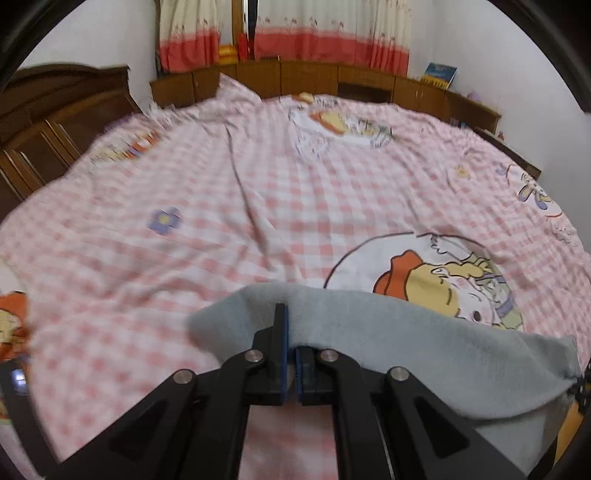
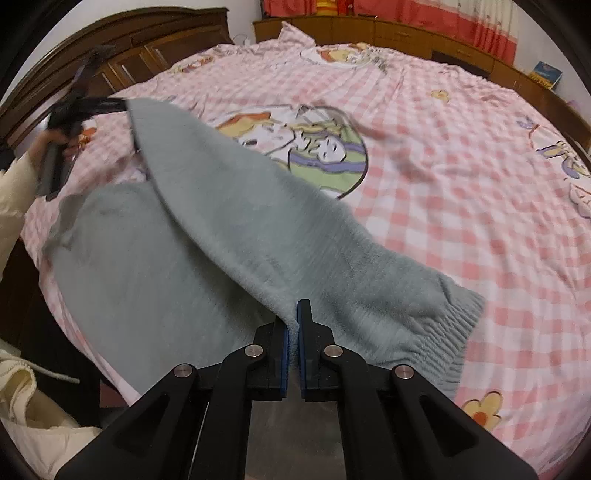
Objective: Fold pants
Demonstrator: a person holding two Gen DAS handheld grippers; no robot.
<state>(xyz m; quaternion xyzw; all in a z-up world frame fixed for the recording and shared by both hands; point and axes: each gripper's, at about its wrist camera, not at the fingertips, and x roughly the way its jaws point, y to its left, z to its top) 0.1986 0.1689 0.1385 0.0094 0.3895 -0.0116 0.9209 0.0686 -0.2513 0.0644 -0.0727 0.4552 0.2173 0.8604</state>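
Grey-green fleece pants [image 2: 229,221] lie on the bed, one layer lifted and stretched between both grippers. My right gripper [image 2: 293,325] is shut on the pants' near edge, close to the ribbed band [image 2: 443,343]. In the right wrist view my left gripper [image 2: 120,103] is blurred at the upper left, held by a hand [image 2: 44,144], and pinches the far end of the raised layer. In the left wrist view the left gripper [image 1: 293,341] is shut on the pants [image 1: 406,332], with fabric draped over its right finger. The lower layer [image 2: 122,280] rests flat on the sheet.
A pink checked bedsheet [image 1: 258,177] with cartoon prints covers the bed. A dark wooden headboard [image 2: 122,40] stands at the left, low wooden cabinets [image 1: 306,77] and red-and-cream curtains [image 1: 314,33] along the far side. A cream sleeve [image 2: 11,199] shows at the left edge.
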